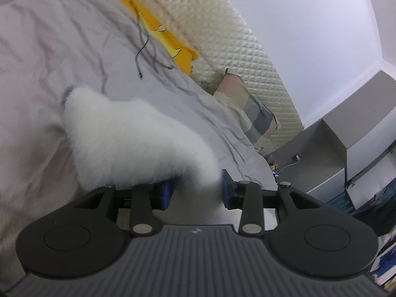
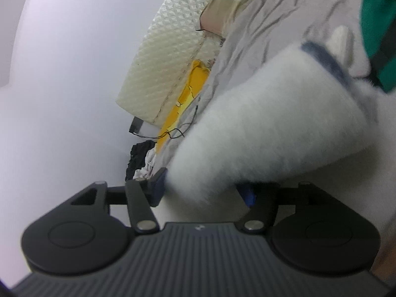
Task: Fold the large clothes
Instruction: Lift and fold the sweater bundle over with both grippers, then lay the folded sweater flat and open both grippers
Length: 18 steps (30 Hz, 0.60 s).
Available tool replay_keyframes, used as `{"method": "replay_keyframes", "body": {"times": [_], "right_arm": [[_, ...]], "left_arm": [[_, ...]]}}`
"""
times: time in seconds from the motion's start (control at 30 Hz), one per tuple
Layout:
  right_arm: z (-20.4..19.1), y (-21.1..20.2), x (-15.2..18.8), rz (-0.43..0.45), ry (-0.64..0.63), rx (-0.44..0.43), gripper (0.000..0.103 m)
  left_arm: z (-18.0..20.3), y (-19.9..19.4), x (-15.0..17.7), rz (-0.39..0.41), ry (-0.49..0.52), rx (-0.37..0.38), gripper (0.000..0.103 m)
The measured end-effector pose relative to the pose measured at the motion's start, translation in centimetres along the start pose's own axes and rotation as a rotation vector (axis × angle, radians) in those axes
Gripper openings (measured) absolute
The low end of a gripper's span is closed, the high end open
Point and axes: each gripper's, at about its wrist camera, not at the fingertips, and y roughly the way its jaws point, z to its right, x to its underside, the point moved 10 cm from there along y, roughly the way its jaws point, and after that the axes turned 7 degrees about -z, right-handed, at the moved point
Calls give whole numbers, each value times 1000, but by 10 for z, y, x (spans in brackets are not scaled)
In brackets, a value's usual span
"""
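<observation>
fleece between both sets of jaws, over the bed

your left gripper (image 1: 195, 190) has its jaws parted, white fleece garment (image 1: 128, 133) lying between the blue pads, not visibly pinched. your right gripper (image 2: 205, 188) stands wider, released, fleece draped between. the garment hangs over the grey bedsheet (image 1: 74, 37).

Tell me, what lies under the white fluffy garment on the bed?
Under the white fluffy garment is the wrinkled grey bed sheet, which shows all around it. The part of the sheet directly beneath is covered, so anything lying there cannot be seen.
</observation>
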Motion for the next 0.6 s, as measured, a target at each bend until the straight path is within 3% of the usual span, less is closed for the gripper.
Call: {"method": "replay_keyframes", "body": {"times": [0.2, 0.37, 0.6], "right_arm": [[-7, 31, -33, -30, 0, 18, 72], [-1, 64, -55, -57, -20, 82, 73], [22, 119, -62, -100, -162, 205, 73]], "left_arm": [[13, 30, -34, -10, 47, -28, 44], [20, 66, -57, -31, 130, -70, 45], [10, 132, -79, -33, 265, -155, 45]]}}
